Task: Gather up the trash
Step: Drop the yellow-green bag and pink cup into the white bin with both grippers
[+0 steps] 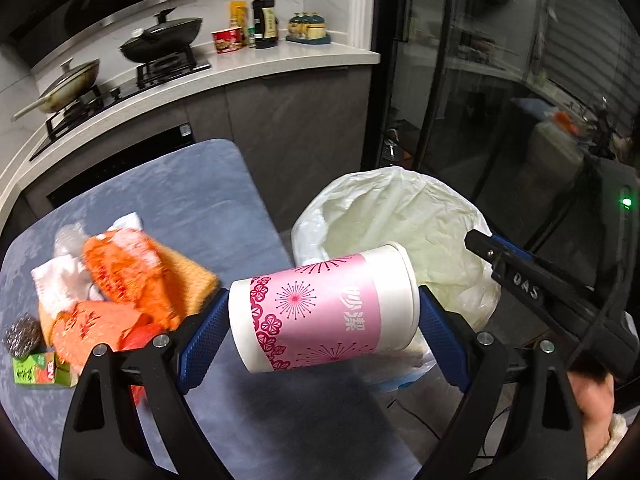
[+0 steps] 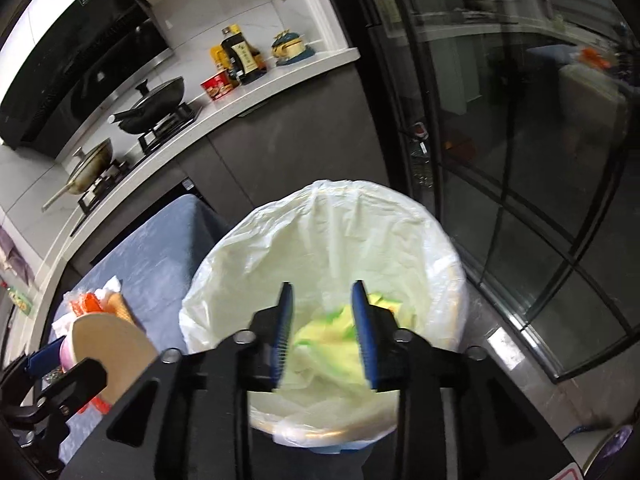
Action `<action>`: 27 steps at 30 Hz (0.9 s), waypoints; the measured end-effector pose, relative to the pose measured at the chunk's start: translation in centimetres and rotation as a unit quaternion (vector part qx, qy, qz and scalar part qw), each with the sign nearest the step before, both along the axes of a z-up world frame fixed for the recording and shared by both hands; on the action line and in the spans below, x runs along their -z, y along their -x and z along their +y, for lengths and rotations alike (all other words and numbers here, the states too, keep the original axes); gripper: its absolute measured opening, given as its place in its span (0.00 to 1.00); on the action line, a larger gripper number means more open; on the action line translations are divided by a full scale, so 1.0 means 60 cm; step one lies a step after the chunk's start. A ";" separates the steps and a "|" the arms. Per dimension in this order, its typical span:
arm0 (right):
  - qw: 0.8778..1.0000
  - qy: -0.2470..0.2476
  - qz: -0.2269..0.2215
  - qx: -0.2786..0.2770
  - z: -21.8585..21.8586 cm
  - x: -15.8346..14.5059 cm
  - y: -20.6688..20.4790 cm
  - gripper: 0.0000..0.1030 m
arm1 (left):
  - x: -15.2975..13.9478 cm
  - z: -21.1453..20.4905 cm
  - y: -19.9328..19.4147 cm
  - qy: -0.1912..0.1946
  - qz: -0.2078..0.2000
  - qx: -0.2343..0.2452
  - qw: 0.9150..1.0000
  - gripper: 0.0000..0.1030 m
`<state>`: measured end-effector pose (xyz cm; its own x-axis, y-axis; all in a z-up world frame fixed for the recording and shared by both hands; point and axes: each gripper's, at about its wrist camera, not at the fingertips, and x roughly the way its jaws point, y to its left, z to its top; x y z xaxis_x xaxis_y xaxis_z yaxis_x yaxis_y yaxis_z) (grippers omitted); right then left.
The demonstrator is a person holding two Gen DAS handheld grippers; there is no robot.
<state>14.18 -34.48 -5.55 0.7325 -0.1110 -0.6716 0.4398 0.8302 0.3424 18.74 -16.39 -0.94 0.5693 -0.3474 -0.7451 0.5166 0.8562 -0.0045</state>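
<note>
A: What has the left gripper [image 1: 324,320] got?

B: It is clamped end to end on a white tub [image 1: 322,312] with a pink flowered label, lying sideways between the blue pads — held in the air between the blue-covered worktop [image 1: 192,200] and the bin [image 1: 404,224] lined with a white bag.

A: And the right gripper [image 2: 324,336]?

B: Its fingers are parted with nothing between them, above the bin's mouth. Yellow-green scraps [image 2: 324,332] lie at the bottom of the bag.

A: What else is on the worktop?

B: A heap of orange wrappers [image 1: 120,280], white tissues [image 1: 60,280], a steel scourer [image 1: 22,336] and a small green box [image 1: 36,368]. Nothing stands between the tub and the bin; the right gripper shows to the tub's right.

A: Any writing?

B: White Chinese characters on the tub's label, and "DAS" on the right gripper's body. The wrappers carry red print, too blurred to read.

A: Behind?

B: A kitchen counter with two lidded pans [image 1: 160,38] on a hob, a dark sauce bottle [image 1: 264,16] and a red instant-noodle cup [image 1: 228,40].
</note>
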 end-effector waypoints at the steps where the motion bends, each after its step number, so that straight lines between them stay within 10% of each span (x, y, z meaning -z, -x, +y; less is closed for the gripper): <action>1: 1.000 0.008 0.002 0.006 0.000 -0.002 0.007 0.37 | 0.002 -0.010 0.000 -0.002 -0.001 0.005 1.000 0.84; 17: 0.996 0.014 -0.011 0.088 -0.050 -0.035 0.112 0.55 | 0.027 -0.133 -0.013 0.002 -0.004 0.078 0.997 0.91; 27: 0.997 0.010 -0.021 0.076 -0.024 -0.049 0.118 0.59 | 0.013 -0.003 -0.033 0.046 0.019 -0.009 0.999 0.91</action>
<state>7.10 -35.92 -2.63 0.7337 -0.2360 -0.6372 0.5470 0.7615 0.3477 20.69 -16.60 -1.71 0.5475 -0.4045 -0.7325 0.4987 0.8607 -0.1026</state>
